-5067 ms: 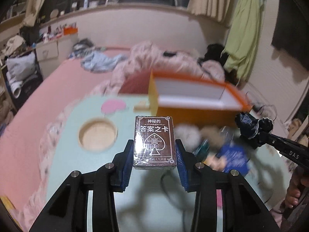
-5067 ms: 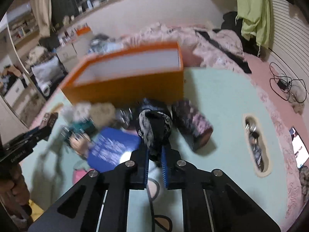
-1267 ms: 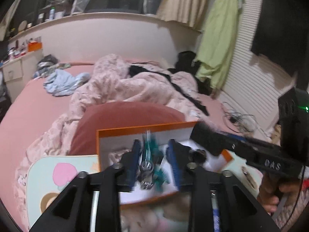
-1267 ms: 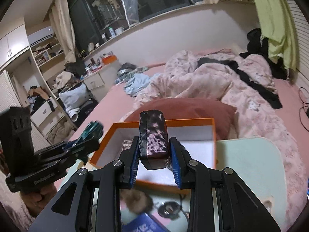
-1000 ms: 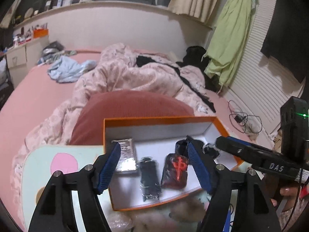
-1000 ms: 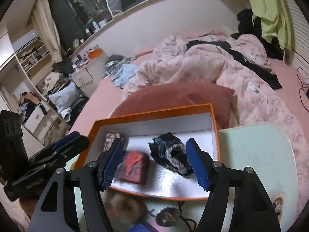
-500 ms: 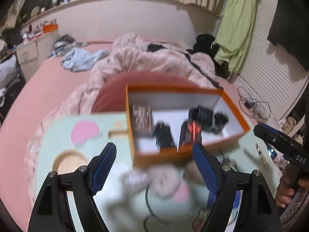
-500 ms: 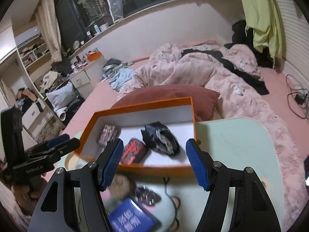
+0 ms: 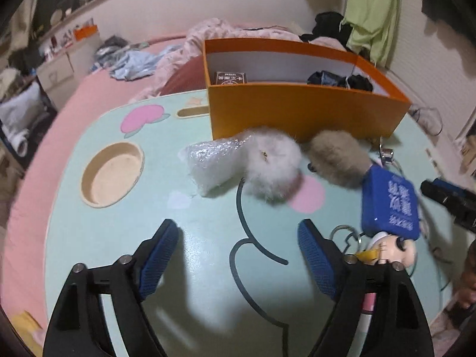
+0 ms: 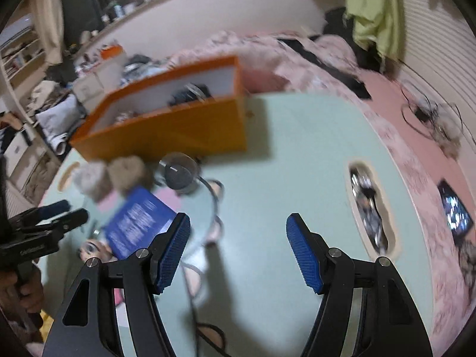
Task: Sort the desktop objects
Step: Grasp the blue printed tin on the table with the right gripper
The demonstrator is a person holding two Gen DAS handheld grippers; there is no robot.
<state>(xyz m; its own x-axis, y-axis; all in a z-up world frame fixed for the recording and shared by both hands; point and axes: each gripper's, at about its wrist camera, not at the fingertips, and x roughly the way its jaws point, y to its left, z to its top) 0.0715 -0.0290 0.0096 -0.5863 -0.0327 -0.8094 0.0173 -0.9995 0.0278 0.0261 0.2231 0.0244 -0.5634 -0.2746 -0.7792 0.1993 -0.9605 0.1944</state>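
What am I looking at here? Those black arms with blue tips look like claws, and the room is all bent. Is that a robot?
No robot: a person holds a handheld gripper in each hand, and a wide-angle camera on each one looks forward along its jaws, which bends the room. One picture is from the left gripper, the other from the right gripper. Each shows the other gripper at its edge. Both have their blue-padded jaws wide open and hold nothing.

Below is a mint-green lap table with cartoon drawings, set on a pink bed. On it stands an orange box with a card deck and dark bundled items inside. In front of it, outside the box, lie a bubble-wrap piece, a white pompom, a tan pompom, a blue box and a small doll figure.
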